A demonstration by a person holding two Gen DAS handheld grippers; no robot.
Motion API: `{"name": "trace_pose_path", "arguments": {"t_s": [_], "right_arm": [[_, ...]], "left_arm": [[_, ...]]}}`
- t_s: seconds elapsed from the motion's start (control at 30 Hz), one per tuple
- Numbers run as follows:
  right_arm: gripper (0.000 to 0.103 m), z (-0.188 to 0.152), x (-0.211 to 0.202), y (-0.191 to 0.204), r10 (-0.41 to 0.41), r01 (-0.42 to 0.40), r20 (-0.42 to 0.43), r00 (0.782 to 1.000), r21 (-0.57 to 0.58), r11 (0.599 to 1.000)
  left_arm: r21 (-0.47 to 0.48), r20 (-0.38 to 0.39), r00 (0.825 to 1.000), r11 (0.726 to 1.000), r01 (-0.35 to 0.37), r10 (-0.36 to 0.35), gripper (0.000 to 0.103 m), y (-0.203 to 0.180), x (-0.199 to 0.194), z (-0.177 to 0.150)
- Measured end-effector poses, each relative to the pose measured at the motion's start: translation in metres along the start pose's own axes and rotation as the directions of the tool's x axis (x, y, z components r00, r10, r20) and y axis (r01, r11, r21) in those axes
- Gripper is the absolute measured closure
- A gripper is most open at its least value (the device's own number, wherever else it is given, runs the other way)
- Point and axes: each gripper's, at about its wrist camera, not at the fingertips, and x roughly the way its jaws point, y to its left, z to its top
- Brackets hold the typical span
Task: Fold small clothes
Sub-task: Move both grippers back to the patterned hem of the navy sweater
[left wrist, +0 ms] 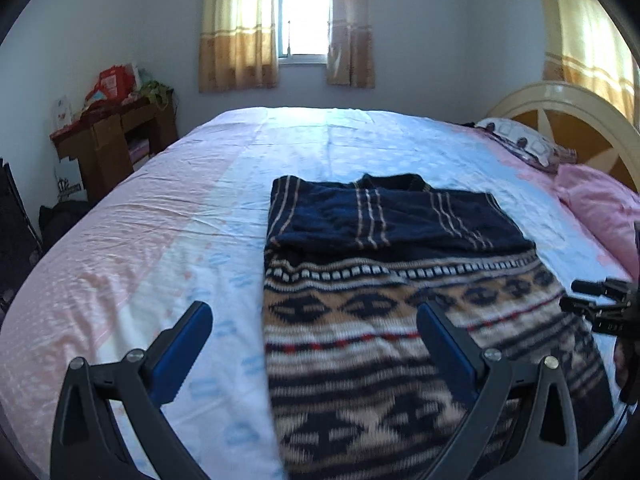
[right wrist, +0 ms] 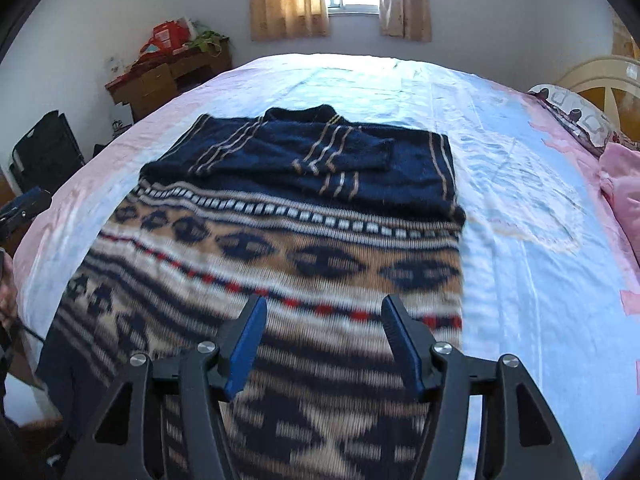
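A knitted sweater (left wrist: 384,280) (right wrist: 280,248), navy with tan, white and red patterned bands, lies flat on the bed. Its navy striped sleeves (right wrist: 288,152) are folded in across the chest, collar toward the window. My left gripper (left wrist: 316,316) hovers open above the sweater's left edge, with nothing between its blue pads. My right gripper (right wrist: 324,312) hangs open over the lower patterned part, also with nothing in it. The right gripper's black frame (left wrist: 600,304) shows at the right edge of the left wrist view. The left gripper's blue tip (right wrist: 24,204) shows at the left edge of the right wrist view.
The bed sheet (left wrist: 160,240) is pink, white and light blue. Pillows (left wrist: 528,144) and a pink one (left wrist: 600,200) lie by the headboard (left wrist: 560,116) at right. A cluttered wooden desk (left wrist: 112,140) stands at the back left, a dark chair (right wrist: 44,152) beside the bed.
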Motion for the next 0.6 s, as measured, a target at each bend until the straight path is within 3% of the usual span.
{"name": "trace_pose_path", "arguments": {"t_s": [0.3,0.43,0.6], "right_arm": [[0.042,-0.05,-0.028,0.001,-0.013,0.014,-0.016,1.0,0.005,1.0],[0.042,-0.072,-0.041,-0.003,-0.037,0.038,-0.019,0.999,0.015,0.999],[0.042,-0.094,-0.057,-0.01,-0.032,0.033,-0.012,0.999,0.056,0.998]], "left_arm": [[0.066,-0.029,0.999,0.997,0.047,-0.045,0.0,-0.004,-0.042,-0.046],[0.085,-0.027,0.999,0.996,0.035,-0.033,0.0,0.002,-0.065,-0.066],[0.069,-0.086,0.996,0.997,0.036,-0.03,0.0,0.005,-0.067,-0.099]]}}
